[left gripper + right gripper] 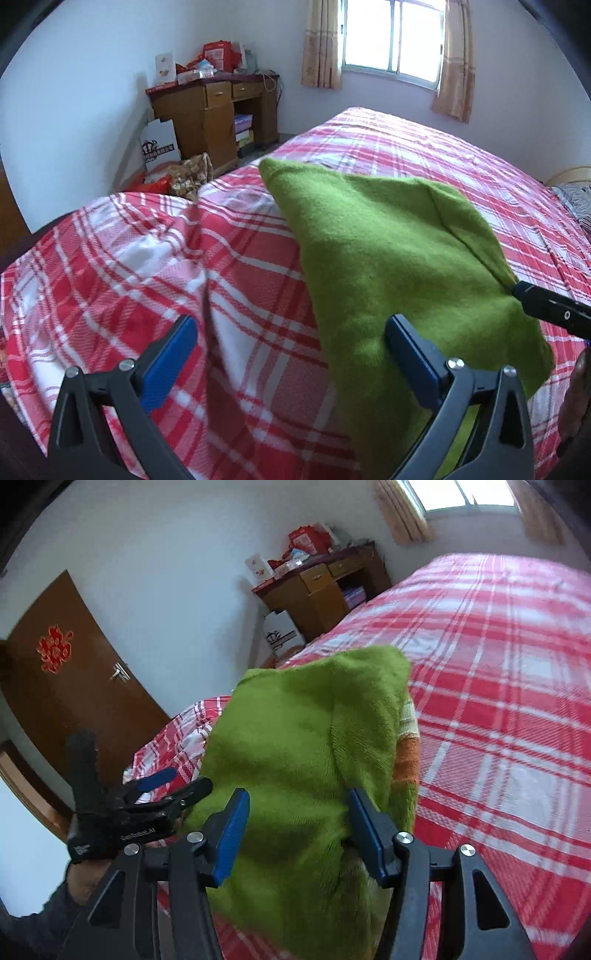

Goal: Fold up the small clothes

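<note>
A green fleece garment (388,251) lies folded on the red plaid bed (147,258). It also shows in the right wrist view (295,746), with an orange and white striped part (408,753) at its right edge. My left gripper (291,339) is open, its right finger resting on the garment's near left edge. My right gripper (295,830) is open with its jaws on either side of the garment's near end. In the left wrist view the right gripper's tip (546,302) touches the garment's right corner. In the right wrist view the left gripper (147,794) sits at the garment's left.
A wooden desk (214,110) with red boxes stands against the far wall, with bags (188,173) on the floor beside the bed. A window with curtains (391,37) is behind the bed. A brown door (70,686) is to the left.
</note>
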`<state>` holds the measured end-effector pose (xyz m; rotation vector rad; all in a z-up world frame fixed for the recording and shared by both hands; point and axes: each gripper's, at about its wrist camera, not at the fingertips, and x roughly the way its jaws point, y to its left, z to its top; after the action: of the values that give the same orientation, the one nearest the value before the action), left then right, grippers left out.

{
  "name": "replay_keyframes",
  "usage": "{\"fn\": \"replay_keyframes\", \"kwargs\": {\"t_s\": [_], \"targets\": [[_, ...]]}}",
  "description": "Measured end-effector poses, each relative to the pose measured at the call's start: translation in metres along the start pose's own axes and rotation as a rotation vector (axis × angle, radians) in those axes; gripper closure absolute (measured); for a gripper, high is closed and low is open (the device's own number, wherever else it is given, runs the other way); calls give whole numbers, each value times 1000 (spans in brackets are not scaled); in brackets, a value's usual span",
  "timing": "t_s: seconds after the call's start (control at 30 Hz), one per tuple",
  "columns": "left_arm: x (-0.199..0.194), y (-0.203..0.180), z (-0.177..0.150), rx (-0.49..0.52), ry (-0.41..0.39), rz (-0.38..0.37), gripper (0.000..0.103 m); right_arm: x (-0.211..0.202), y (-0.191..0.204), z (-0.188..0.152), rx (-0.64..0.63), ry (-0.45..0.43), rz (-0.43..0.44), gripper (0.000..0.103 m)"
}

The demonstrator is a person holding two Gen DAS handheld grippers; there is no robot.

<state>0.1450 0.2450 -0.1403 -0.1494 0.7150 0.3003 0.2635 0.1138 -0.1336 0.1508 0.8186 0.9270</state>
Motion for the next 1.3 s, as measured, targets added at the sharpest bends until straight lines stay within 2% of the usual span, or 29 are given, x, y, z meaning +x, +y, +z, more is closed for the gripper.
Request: {"fn": "replay_keyframes", "kwargs": {"t_s": [0.13, 0.23, 0.27, 0.43, 0.57, 0.9, 1.3], "targets": [[-29, 1, 0, 15, -54, -3, 0, -26, 18, -3, -16, -48, -30, 44], [-53, 0, 5, 21, -110, -19, 0, -53, 37, -3, -43, -117, -93, 42], [-59, -1, 7, 24, -126, -24, 0, -57, 40, -2, -49, -133, -100, 39], [-88, -5, 17, 28, -195, -50, 0, -82, 63, 0, -93, -199, -108, 37], [-105, -7, 22, 33, -242, -50, 0, -94, 78, -4, -151, -247, -190, 37], [-117, -10, 20, 39, -274, -52, 0, -106, 78, -10, -141, -273, -208, 37], [-116, -15, 17, 43, -271, -50, 0, -114, 79, -13, -125, -287, -210, 36]]}}
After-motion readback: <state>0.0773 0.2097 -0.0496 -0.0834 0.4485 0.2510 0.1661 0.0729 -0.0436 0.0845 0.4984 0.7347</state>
